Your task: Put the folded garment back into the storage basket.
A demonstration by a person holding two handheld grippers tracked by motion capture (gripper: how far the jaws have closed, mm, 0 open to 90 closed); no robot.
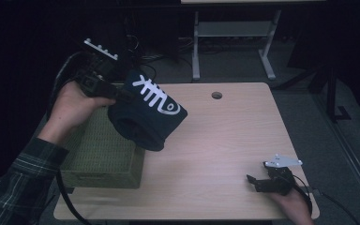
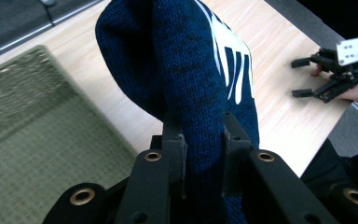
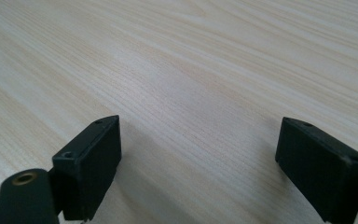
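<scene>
A dark blue knitted hat with a white fishbone pattern hangs in the air above the table's left half, partly over the green basket. My left gripper is shut on its fabric, and in the left gripper view the knit is pinched between the two black jaws. My right gripper rests low at the table's near right corner, open, with bare wood between its fingertips.
The woven olive-green basket stands at the table's left edge. The pale wooden table has a round cable hole near its far edge. A white desk frame stands on the floor behind.
</scene>
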